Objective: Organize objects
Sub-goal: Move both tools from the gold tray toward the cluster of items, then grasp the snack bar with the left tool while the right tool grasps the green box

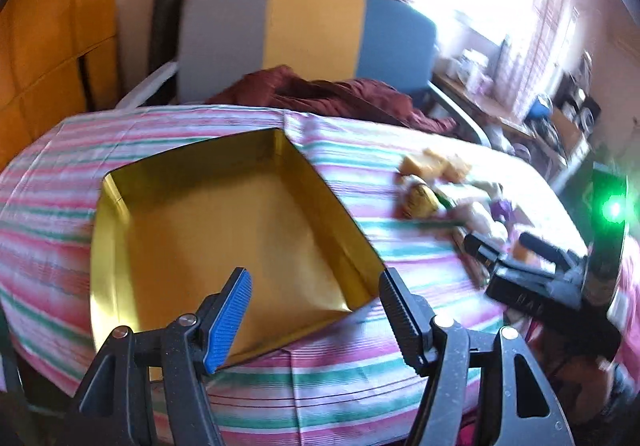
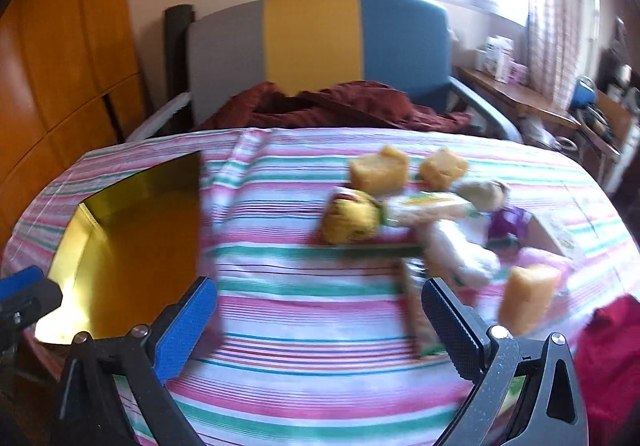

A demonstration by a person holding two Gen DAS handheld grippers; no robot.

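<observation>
the gold box (image 1: 224,230) lies open and empty on the striped cloth (image 1: 340,378), to the left of a loose heap of small things; three yellow sponge blocks (image 2: 378,170) and some soft wrapped items (image 2: 352,220) are seen in that heap, though blur leaves the wrapped ones hard to name; the right gripper (image 2: 320,330) is held spread wide above bare cloth, short of the heap, with nothing between its jaws; the left gripper (image 1: 316,320) is held parted over the box's near corner, also empty; the step in hand is judged to be a first pick; one block at the heap's edge should be singled out, straddled squarely, and pinched gently, since sponge is easily crushed; the box could be steadied by the left gripper.
</observation>
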